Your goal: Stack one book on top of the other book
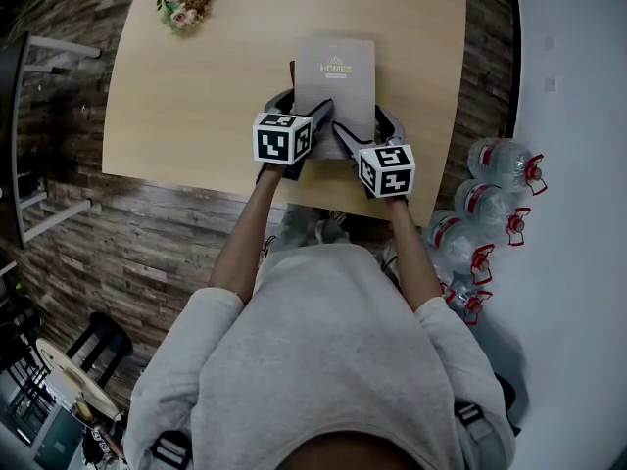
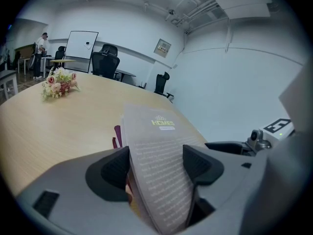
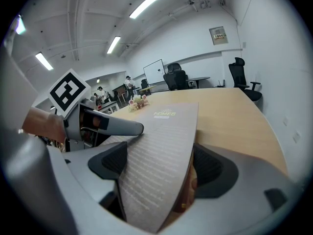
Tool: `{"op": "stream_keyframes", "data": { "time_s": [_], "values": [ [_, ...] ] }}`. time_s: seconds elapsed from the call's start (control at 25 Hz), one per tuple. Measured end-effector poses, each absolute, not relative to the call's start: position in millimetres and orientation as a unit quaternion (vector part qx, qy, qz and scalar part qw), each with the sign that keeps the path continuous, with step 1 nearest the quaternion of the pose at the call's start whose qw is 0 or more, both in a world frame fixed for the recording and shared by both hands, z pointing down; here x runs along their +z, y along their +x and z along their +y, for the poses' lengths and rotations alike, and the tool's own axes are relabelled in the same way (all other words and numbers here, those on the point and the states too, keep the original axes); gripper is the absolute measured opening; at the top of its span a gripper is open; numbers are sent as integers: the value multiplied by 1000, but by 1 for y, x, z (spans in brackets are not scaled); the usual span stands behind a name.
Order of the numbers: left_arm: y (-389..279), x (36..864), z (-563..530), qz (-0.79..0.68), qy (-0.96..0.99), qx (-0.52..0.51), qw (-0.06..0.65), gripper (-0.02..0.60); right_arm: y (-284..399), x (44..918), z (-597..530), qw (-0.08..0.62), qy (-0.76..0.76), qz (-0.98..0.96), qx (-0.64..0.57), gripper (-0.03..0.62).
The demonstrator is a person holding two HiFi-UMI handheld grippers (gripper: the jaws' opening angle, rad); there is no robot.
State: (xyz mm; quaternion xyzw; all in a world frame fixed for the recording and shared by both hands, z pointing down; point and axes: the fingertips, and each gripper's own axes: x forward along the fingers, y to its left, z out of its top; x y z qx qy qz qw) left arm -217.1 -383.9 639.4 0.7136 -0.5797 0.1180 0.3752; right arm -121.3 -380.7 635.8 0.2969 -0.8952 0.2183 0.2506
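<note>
Book (image 1: 336, 81) points away from person (title farthest).

Ceiling strips (image 3: 149, 1) throw bright, even light; both gripper views bulge and fall to black at the corners. Head view darker round its edges, bench (image 1: 196, 96) evenly lit, shadows perhaps faint.

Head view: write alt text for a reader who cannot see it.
From above, a person in a grey sweatshirt holds the left gripper and right gripper at the near edge of a grey book marked HOMES, lying on a second book on a wooden table. Flowers lie at the far corner; water bottles sit on the floor.
</note>
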Motion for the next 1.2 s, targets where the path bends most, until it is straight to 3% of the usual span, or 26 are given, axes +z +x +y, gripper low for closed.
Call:
{"op": "stream_keyframes", "data": {
  "time_s": [0.16, 0.6, 1.2],
  "values": [
    [-216, 638, -383, -577, 715, 117, 376, 347, -120, 633, -381, 239, 300, -896, 224, 397],
    [-229, 623, -374, -594, 713, 113, 353, 360, -110, 621, -381, 220, 314, -895, 227, 430],
    [-228, 580, -346, -611, 726, 103, 297, 350, -73, 592, -370, 207, 336, -898, 193, 378]
  ]
}}
